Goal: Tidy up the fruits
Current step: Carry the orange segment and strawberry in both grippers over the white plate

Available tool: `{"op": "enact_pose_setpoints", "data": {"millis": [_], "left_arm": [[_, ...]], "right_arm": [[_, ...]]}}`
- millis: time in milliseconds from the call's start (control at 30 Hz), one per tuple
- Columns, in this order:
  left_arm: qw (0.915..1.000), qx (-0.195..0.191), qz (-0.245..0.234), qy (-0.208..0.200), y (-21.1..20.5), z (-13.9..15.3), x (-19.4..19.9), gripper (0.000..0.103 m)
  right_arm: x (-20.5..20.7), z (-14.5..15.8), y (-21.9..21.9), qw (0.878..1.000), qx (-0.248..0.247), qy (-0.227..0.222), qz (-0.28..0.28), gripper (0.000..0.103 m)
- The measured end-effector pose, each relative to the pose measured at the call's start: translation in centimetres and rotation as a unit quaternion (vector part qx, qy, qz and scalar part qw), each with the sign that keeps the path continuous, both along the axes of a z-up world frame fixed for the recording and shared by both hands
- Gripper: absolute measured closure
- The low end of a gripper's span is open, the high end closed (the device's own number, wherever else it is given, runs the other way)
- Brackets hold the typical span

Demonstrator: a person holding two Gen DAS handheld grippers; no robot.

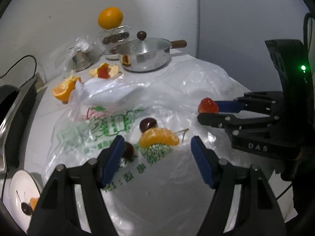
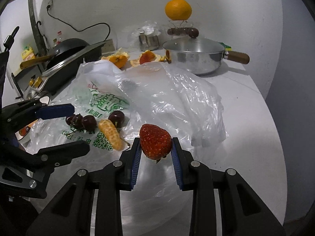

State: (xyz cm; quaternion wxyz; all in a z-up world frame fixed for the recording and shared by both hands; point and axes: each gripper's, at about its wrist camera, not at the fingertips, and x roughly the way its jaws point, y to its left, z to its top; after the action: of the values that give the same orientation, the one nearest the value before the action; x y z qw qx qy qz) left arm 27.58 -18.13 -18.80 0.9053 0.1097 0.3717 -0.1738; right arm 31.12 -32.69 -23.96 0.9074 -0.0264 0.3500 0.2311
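My right gripper (image 2: pixel 156 143) is shut on a red strawberry (image 2: pixel 155 144), held above a crumpled plastic bag (image 2: pixel 177 102); the left wrist view shows the strawberry (image 1: pixel 208 106) in that gripper (image 1: pixel 208 111) at the right. My left gripper (image 1: pixel 157 147) is open over the bag's printed part (image 1: pixel 94 129). A peeled orange segment (image 1: pixel 158 137) lies just ahead between its blue pads (image 1: pixel 113 157), untouched. Two dark cherries (image 1: pixel 148 124) (image 1: pixel 129 150) lie beside it. In the right wrist view the left gripper (image 2: pixel 76 130) is open next to three cherries (image 2: pixel 89 123) and the segment (image 2: pixel 110 134).
A white plate (image 1: pixel 17 177) at lower left carries a cherry and an orange piece. At the back stand a lidded steel pot (image 2: pixel 195 59), a whole orange (image 2: pixel 178 9) on a glass jar, and orange peels (image 2: pixel 118 59). A stove with a wok (image 2: pixel 67 45) is at the left.
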Motion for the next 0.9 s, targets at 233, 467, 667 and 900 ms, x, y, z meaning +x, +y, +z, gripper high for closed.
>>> {"op": "enact_pose_setpoints", "data": {"millis": [233,467,667,900], "left_arm": [[0.9998,0.014,-0.009,0.009,-1.3,-1.1,1.6,0.032],[0.999,0.016,-0.005,0.04,-1.6,-2.6,3.3,0.032],[0.9986,0.017,-0.006,0.051,-1.6,-3.4,3.9,0.032],[0.998,0.031,-0.02,0.052,-2.0,-3.6,3.5,0.039]], "right_arm": [[0.2,-0.1,-0.1,1.0,0.011,0.004,0.01,0.071],[0.3,-0.2,-0.4,1.0,0.021,0.007,0.006,0.071],[0.4,-0.3,-0.6,1.0,0.03,0.009,0.004,0.071],[0.4,-0.3,-0.4,1.0,0.028,0.009,0.002,0.071]]}}
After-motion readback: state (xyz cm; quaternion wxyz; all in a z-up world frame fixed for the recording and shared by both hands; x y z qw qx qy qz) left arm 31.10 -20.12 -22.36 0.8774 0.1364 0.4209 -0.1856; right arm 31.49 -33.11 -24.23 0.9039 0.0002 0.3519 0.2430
